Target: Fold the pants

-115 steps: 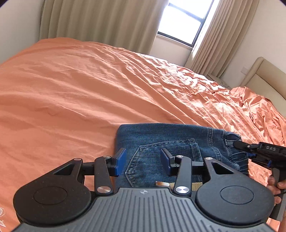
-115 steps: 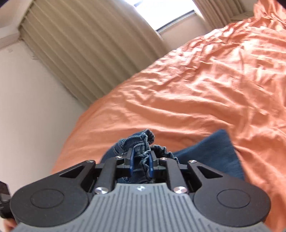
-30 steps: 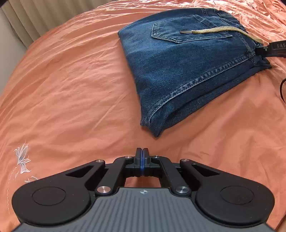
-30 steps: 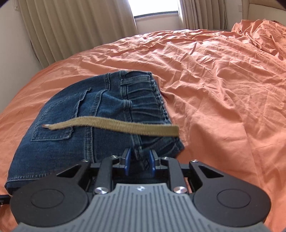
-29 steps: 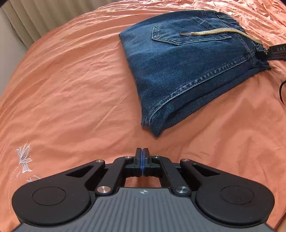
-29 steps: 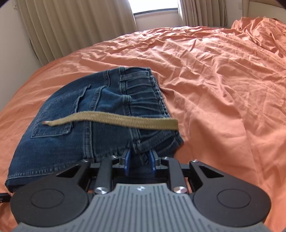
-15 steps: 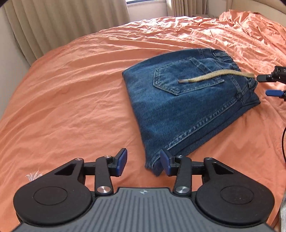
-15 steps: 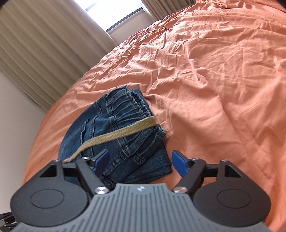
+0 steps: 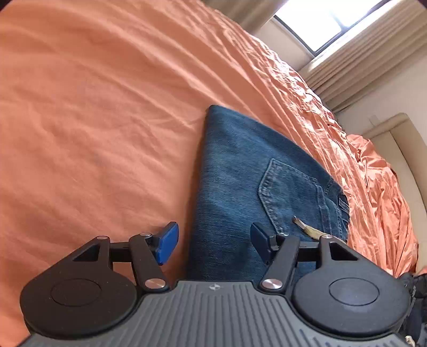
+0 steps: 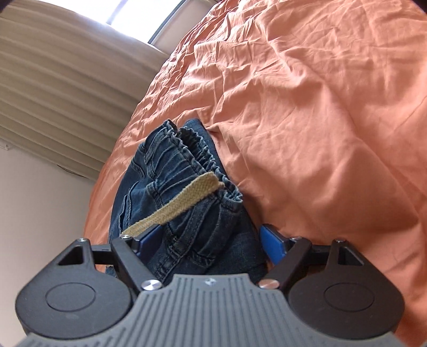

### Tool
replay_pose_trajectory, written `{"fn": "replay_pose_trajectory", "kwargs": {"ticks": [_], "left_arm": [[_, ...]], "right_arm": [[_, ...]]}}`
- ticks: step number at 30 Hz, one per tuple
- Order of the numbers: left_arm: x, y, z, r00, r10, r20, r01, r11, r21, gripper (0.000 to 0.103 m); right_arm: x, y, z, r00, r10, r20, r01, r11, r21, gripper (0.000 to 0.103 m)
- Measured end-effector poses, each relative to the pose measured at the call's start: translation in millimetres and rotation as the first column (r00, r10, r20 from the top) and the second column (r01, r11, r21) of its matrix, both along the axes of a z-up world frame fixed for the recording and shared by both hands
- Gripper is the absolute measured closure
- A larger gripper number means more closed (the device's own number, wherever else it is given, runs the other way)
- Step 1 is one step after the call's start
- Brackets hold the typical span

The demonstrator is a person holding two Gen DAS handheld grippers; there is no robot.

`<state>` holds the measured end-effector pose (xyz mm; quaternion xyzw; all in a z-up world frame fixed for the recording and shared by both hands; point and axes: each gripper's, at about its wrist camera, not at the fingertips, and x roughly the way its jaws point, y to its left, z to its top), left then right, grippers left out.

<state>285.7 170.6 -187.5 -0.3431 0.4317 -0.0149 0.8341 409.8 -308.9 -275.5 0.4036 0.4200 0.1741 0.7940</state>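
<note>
The folded pants (image 9: 240, 170) lie on the bed (image 9: 93, 112), well in from its edges. A drawstring (image 10: 173, 205) lies across their waistband end. The window (image 9: 328, 24) stands beyond the bed's far edge, the headboard (image 9: 400, 149) at its right end.

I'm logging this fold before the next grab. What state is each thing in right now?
jeans: folded, flat on the bedsheet.
drawstring: loose, draped across the waistband.
left gripper: open, straddling the jeans' edge.
right gripper: open, waistband corner between its fingers.
bedsheet: wrinkled.
curtains: drawn aside.
</note>
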Motion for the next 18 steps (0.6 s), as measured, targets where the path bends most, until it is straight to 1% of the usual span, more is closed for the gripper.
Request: {"fn": "replay_pose_trajectory", "kwargs": {"ticks": [3, 5, 6, 7, 9, 10, 11, 12, 13, 14, 15, 17, 18], "left_arm": [[5.9, 9.1, -22.0, 0.999, 0.045, 0.020, -0.043, 0.993, -0.111, 0.031], [8.1, 13.7, -32.3, 0.997, 0.074, 0.033, -0.067, 0.982, -0.178, 0.032], [9.5, 15.3, -36.2, 0.996, 0.086, 0.036, -0.077, 0.976, -0.204, 0.034], [11.2, 16.2, -38.9, 0.995, 0.092, 0.037, -0.082, 0.971, -0.225, 0.037], [13.7, 16.6, -43.0, 0.994, 0.102, 0.032, -0.091, 0.961, -0.260, 0.051], [16.0, 15.6, -44.5, 0.994, 0.107, 0.024, -0.096, 0.955, -0.282, 0.065], [16.7, 14.6, -44.9, 0.993, 0.114, 0.019, -0.104, 0.951, -0.290, 0.072], [16.9, 12.7, -42.9, 0.993, 0.121, 0.017, -0.112, 0.954, -0.280, 0.074], [16.9, 10.4, -39.1, 0.992, 0.123, 0.024, -0.113, 0.959, -0.259, 0.082], [16.1, 7.9, -33.9, 0.992, 0.123, 0.035, -0.112, 0.965, -0.239, 0.089], [15.2, 5.4, -27.0, 0.992, 0.120, 0.048, -0.107, 0.970, -0.217, 0.091], [13.4, 3.1, -10.8, 0.991, 0.114, 0.074, -0.099, 0.979, -0.177, 0.095], [12.6, 2.9, -3.3, 0.990, 0.111, 0.087, -0.096, 0.982, -0.165, 0.095]], "right_arm": [[7.3, 4.4, -3.4, 1.000, -0.001, 0.012, 0.001, 1.000, 0.016, 0.027], [11.2, 7.0, -6.7, 1.000, 0.000, 0.018, -0.001, 1.000, 0.017, 0.032], [13.3, 7.3, -8.0, 1.000, -0.001, 0.019, 0.000, 1.000, 0.026, 0.036], [14.3, 7.2, -8.5, 1.000, -0.004, 0.017, 0.003, 0.999, 0.034, 0.037], [12.6, 6.8, -7.2, 1.000, -0.013, 0.017, 0.012, 0.999, 0.044, 0.044], [9.9, 7.1, -5.1, 1.000, -0.011, 0.027, 0.010, 0.999, 0.038, 0.045], [8.5, 8.1, -2.8, 0.999, -0.006, 0.038, 0.005, 1.000, 0.028, 0.050], [7.4, 9.1, 0.0, 0.999, -0.002, 0.045, 0.001, 1.000, 0.019, 0.056], [6.5, 10.5, 3.8, 0.999, 0.001, 0.051, -0.002, 1.000, 0.012, 0.059], [5.0, 12.3, 9.7, 0.998, 0.008, 0.066, -0.008, 1.000, -0.001, 0.065], [3.3, 14.9, 17.7, 0.996, 0.018, 0.087, -0.016, 1.000, -0.026, 0.070], [-0.3, 20.4, 36.1, 0.992, 0.045, 0.117, -0.037, 0.997, -0.074, 0.075], [-2.4, 22.7, 45.7, 0.991, 0.053, 0.127, -0.043, 0.996, -0.084, 0.076]]}}
